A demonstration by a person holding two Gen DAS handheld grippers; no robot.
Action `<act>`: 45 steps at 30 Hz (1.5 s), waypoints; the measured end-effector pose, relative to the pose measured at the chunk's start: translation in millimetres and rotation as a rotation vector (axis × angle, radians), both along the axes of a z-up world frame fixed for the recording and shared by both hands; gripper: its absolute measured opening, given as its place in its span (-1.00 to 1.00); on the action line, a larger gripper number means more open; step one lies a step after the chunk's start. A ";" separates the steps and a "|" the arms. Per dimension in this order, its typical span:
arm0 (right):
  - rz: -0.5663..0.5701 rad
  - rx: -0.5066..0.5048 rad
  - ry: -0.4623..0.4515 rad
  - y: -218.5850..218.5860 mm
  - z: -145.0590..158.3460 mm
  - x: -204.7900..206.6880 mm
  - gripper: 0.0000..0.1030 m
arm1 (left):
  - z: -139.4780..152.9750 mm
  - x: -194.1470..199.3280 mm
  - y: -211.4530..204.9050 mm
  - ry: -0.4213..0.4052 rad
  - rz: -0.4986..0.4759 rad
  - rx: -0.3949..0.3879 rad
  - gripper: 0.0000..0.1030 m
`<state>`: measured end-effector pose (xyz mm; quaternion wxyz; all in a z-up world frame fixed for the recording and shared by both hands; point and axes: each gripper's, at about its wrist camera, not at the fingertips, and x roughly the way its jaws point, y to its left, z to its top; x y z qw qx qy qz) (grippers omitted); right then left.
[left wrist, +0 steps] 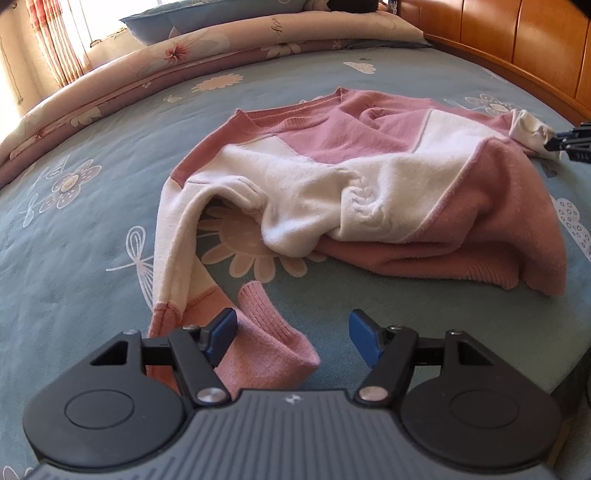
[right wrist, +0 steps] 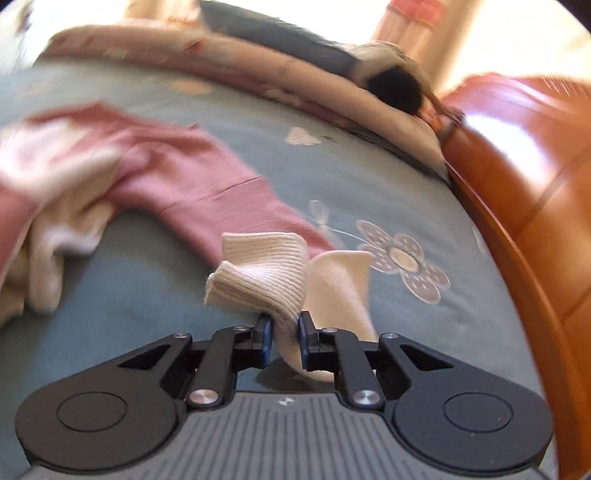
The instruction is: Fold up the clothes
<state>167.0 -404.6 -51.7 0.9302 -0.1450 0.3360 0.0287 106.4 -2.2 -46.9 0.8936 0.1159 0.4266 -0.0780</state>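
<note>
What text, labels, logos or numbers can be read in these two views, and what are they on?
No legible words or numbers in either view.
Left tool housing: a small white emblem, a mark rather than letters.
Right tool housing: the same emblem.
Folded quilt: a short cursive print, too small to read.
Sweater, cream cuff, blue sheet: no text, only flower prints.

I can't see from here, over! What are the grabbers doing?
Left gripper open over pink cuff. Right gripper shut on cream cuff. Sweater crumpled on bed. Nothing blocking.
</note>
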 end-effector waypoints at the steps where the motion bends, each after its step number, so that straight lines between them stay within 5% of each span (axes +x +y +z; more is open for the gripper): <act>1: -0.042 0.057 -0.012 -13.6 6.0 1.6 -0.68 | 0.0 1.3 -1.1 0.000 0.000 0.001 0.33; 4: -0.173 0.173 -0.064 -52.7 20.3 4.3 -0.69 | 0.0 4.6 -4.5 0.002 -0.001 0.005 0.33; 13: -0.518 0.272 -0.156 -149.5 21.3 5.8 -0.80 | -1.4 9.6 -11.7 0.009 -0.015 0.018 0.33; 16: -0.601 0.286 -0.142 -168.0 8.2 5.7 -0.78 | -2.9 10.9 -14.0 0.015 -0.020 0.018 0.33; 19: -0.675 0.284 -0.057 -174.5 -13.8 13.0 -0.39 | -4.3 10.8 -16.8 0.022 -0.024 0.016 0.33; 23: -0.706 0.304 0.017 -169.1 -29.5 7.7 -0.32 | -3.3 6.5 -17.0 0.028 -0.033 -0.003 0.33; 31: -0.539 0.354 0.029 -110.9 7.3 -14.6 -0.12 | 5.9 -8.0 -5.7 0.011 -0.030 -0.021 0.33; 36: -0.291 0.391 0.030 -34.8 42.3 -28.4 -0.08 | 11.3 -21.3 4.1 -0.005 -0.036 -0.004 0.33; 38: -0.186 0.402 0.045 0.6 50.3 -32.8 0.10 | 14.1 -26.5 9.1 -0.015 -0.030 0.002 0.33; 45: 0.047 0.489 0.093 108.4 47.6 -44.7 0.10 | 31.1 -46.6 38.8 -0.066 0.018 -0.016 0.33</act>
